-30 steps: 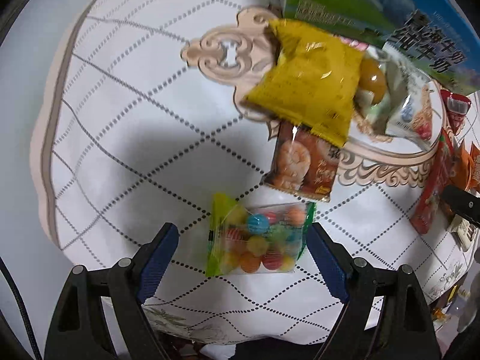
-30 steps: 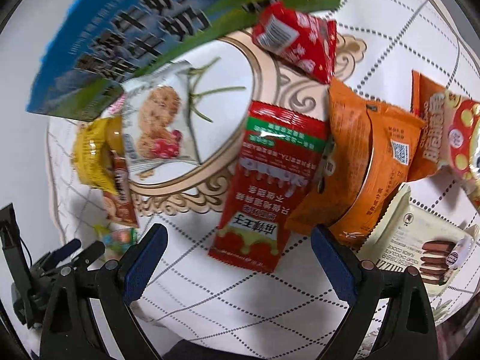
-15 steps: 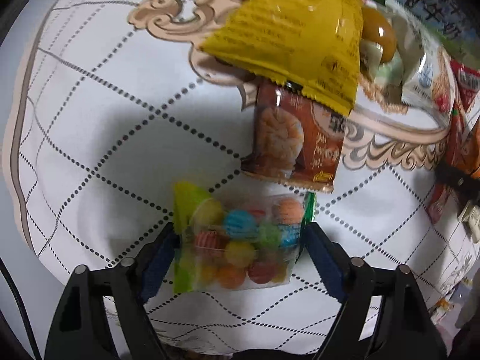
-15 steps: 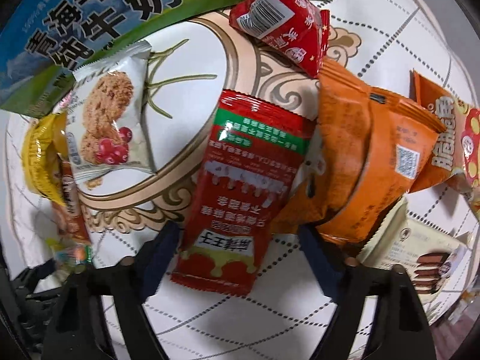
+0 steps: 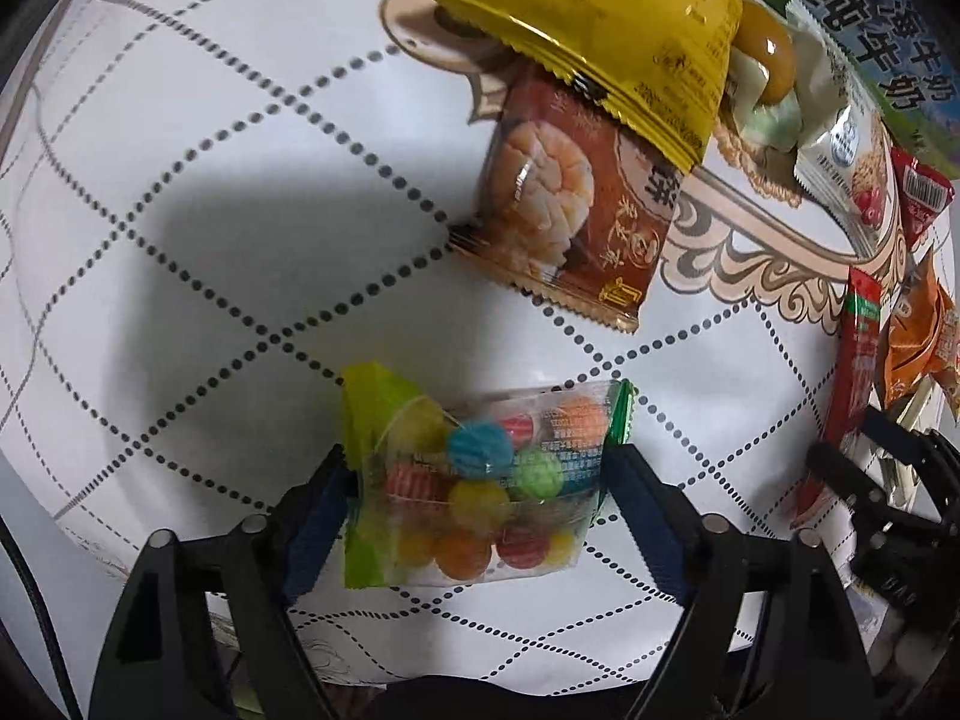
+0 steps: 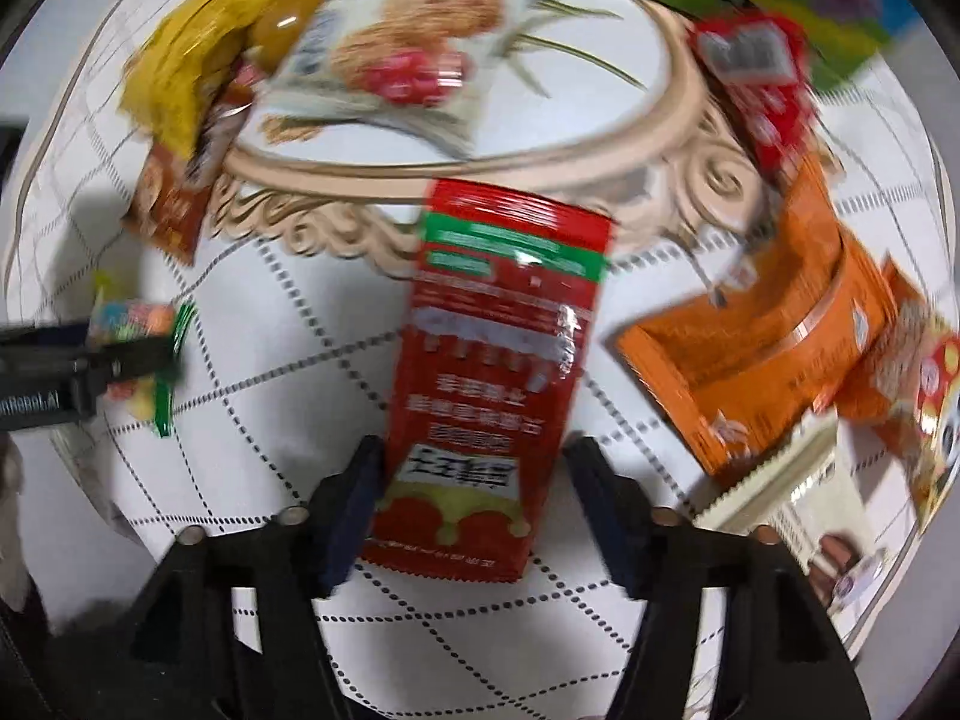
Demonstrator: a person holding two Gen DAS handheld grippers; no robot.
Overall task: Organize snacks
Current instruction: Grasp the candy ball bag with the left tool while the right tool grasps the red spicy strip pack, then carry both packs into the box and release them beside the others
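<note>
In the left wrist view my left gripper (image 5: 480, 480) has closed onto a clear candy bag (image 5: 480, 480) with a green edge, full of coloured balls; both blue pads touch its sides. In the right wrist view, which is blurred, my right gripper (image 6: 474, 480) straddles the lower end of a long red packet (image 6: 498, 372); the left pad touches it and the right pad stands a little off. The candy bag and the left gripper also show in the right wrist view (image 6: 135, 324). The red packet's edge shows at the right of the left wrist view (image 5: 858, 372).
A brown scallop packet (image 5: 570, 204) lies under a yellow bag (image 5: 606, 18). A white cookie packet (image 6: 396, 54), a small red packet (image 6: 762, 78), orange packets (image 6: 774, 324) and a biscuit box (image 6: 798, 498) lie around. A blue-green milk carton (image 5: 882, 48) stands at the back on the patterned tablecloth (image 5: 210, 150).
My left gripper moved forward around the candy bag and closed onto it. My right gripper moved forward and swung left around the red packet, its fingers narrowing.
</note>
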